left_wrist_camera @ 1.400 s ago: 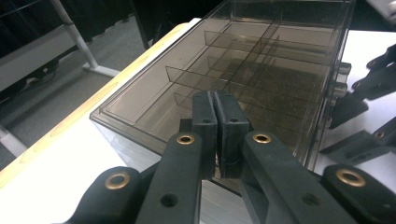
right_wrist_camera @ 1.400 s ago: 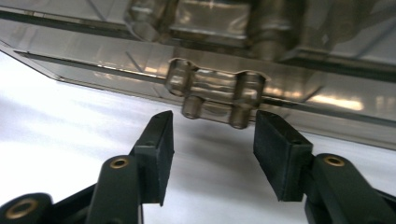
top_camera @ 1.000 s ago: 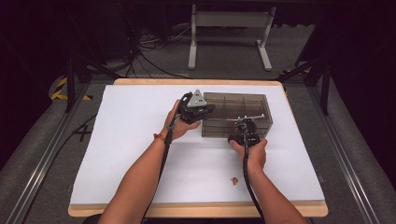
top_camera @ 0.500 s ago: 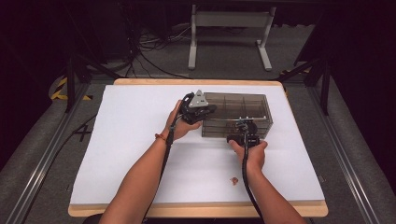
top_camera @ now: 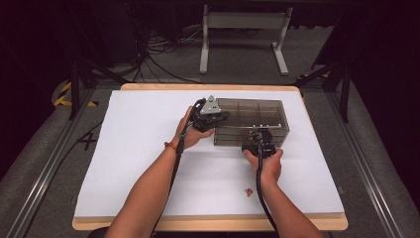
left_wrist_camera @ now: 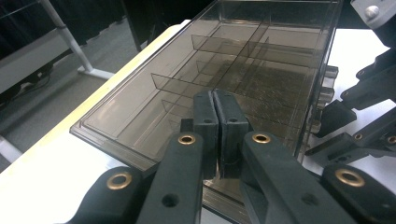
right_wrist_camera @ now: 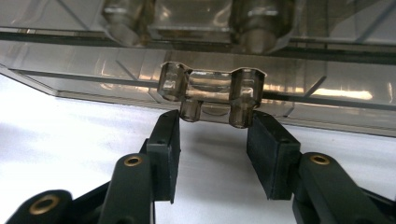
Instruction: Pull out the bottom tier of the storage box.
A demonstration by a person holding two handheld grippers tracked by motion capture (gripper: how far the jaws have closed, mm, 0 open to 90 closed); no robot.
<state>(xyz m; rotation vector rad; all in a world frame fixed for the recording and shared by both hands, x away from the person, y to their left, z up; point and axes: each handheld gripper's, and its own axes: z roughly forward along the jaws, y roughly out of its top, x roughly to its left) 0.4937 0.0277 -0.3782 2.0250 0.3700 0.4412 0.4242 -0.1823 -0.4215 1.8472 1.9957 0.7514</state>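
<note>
From the high view, a white sheet (top_camera: 148, 148) covers a wooden-edged table (top_camera: 208, 224) in a pretty dark room, with grey carpet, black cables (top_camera: 158, 59) and a white metal stand (top_camera: 242, 29) behind it. The smoky clear organizer box (top_camera: 250, 121) sits right of the table's middle, toward the far side. The left gripper (top_camera: 210, 118) is at its left end and the right gripper (top_camera: 258, 145) at its near front wall, while a tiny brownish bit (top_camera: 247, 191) lies on the sheet near the person's right forearm. In the left gripper view the pads (left_wrist_camera: 205, 126) are pressed flat together with nothing between them, resting on the box lid (left_wrist_camera: 243, 70), dividers showing through; the white stand and grey floor are off to the left. In the right gripper view the jaws sit partly open on either side of the box's clear latch (right_wrist_camera: 210, 93), pads (right_wrist_camera: 166, 140) right by it, but I can't tell if they actually pinch it; white sheet underneath.
</note>
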